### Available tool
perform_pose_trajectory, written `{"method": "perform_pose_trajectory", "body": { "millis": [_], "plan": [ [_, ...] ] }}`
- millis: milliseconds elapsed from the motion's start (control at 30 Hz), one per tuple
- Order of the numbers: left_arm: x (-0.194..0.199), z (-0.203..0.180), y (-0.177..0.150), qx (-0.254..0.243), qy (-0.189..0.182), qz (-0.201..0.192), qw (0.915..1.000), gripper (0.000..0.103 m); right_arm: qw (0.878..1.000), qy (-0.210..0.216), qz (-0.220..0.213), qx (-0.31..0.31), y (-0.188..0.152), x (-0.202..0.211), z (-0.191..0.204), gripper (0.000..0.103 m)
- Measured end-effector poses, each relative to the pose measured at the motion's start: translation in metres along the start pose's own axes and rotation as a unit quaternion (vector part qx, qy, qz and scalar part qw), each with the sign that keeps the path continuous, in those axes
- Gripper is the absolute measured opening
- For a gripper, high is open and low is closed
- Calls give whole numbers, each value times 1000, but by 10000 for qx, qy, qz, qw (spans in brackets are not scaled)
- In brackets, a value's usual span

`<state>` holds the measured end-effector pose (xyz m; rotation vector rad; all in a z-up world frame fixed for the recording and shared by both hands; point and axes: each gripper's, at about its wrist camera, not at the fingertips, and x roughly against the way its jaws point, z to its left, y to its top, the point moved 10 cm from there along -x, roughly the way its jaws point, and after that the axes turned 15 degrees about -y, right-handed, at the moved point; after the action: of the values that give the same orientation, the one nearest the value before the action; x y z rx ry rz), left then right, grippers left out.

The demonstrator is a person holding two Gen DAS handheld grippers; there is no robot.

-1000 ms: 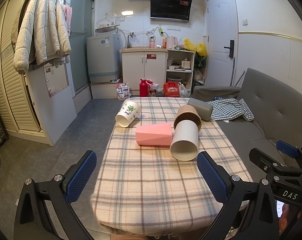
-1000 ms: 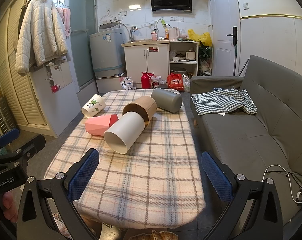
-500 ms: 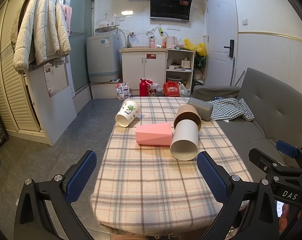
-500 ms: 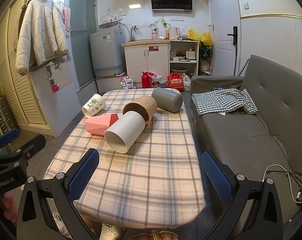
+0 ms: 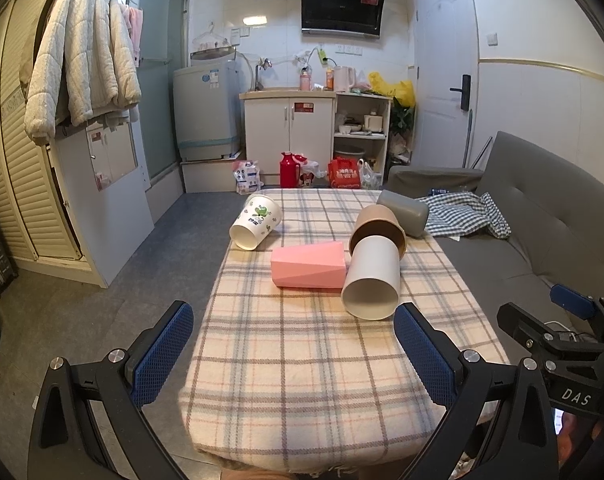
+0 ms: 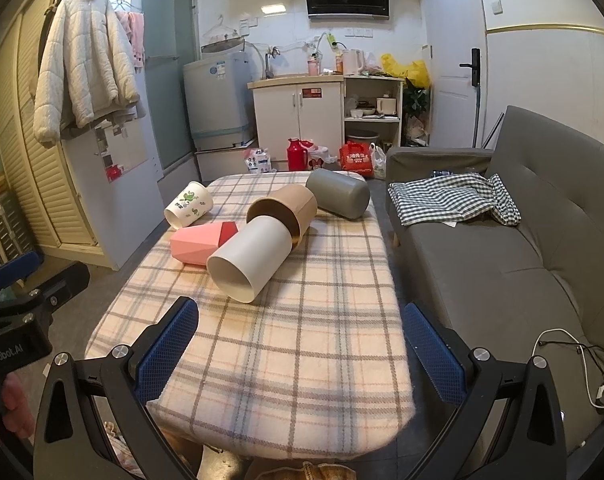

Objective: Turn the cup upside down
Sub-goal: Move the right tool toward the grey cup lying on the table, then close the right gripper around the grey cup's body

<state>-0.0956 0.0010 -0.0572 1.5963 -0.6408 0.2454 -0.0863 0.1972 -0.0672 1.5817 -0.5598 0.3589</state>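
We are holding the left gripper [image 5: 288, 346] and right gripper [image 6: 302, 340] spread wide and empty over the near table [image 6: 302, 360] edge, the white cup [image 6: 249, 258] lying sideways just ahead between them, mouth toward us.

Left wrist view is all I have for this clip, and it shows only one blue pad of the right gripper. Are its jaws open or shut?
Observer: Open. In the right wrist view the right gripper has its pads wide apart with nothing between them, over the near end of the table.
Operator: Which way does the pink cup's mouth face? I see only its side.
Observer: The pink cup lies on its side, and the end toward the brown cup shows red, which is likely the inside, so the mouth probably faces that way.
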Motion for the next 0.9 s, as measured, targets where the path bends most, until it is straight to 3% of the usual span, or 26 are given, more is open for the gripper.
{"method": "perform_pose_trajectory", "body": {
  "millis": [233, 567, 733, 900],
  "plan": [
    [-39, 5, 15, 168, 20, 226, 9996, 103, 9983, 432, 101, 382, 29, -36, -7, 103],
    [-120, 29, 51, 353, 209, 488, 9980, 103, 9869, 661, 291, 1440, 120, -159, -12, 103],
    [-157, 44, 68, 334, 361, 588, 9971, 103, 9755, 669, 506, 2032, 139, -226, 4, 103],
    [-185, 57, 73, 304, 399, 682, 9964, 103, 9564, 750, 915, 2670, 131, -290, 24, 103]
  ]
}}
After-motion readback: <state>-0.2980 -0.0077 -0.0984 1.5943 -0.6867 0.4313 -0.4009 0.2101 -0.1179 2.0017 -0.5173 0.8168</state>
